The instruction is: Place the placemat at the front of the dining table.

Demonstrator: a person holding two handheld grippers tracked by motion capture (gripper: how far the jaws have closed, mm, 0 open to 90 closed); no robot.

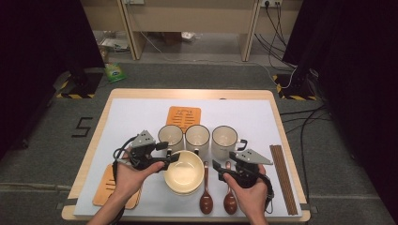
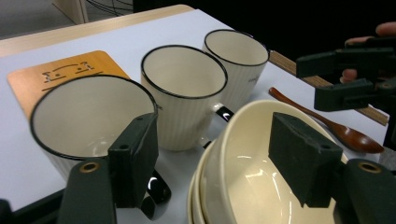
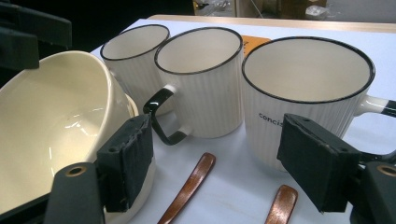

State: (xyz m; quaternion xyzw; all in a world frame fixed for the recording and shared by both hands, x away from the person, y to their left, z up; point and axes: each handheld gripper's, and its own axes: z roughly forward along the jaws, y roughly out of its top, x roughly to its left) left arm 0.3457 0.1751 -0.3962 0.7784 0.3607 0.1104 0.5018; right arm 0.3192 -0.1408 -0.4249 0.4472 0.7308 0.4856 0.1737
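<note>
A stack of cream bowls (image 1: 183,171) sits near the table's front, behind it a row of three white ribbed mugs (image 1: 197,136). My left gripper (image 1: 171,152) is open at the stack's left side. In the left gripper view (image 2: 217,158) the top bowl's rim (image 2: 219,140) lies between the jaws, one jaw inside the bowl, the other outside by the nearest mug (image 2: 88,116); neither pad presses on it. My right gripper (image 1: 217,169) is open to the right of the bowls, and its own view (image 3: 219,163) looks over two brown spoon handles (image 3: 191,184) toward the mugs (image 3: 303,88).
Two wooden spoons (image 1: 205,199) lie between the bowls and my right hand. Chopsticks (image 1: 283,178) lie along the mat's right edge. One orange coaster (image 1: 184,116) sits behind the mugs, another (image 1: 105,187) under my left wrist.
</note>
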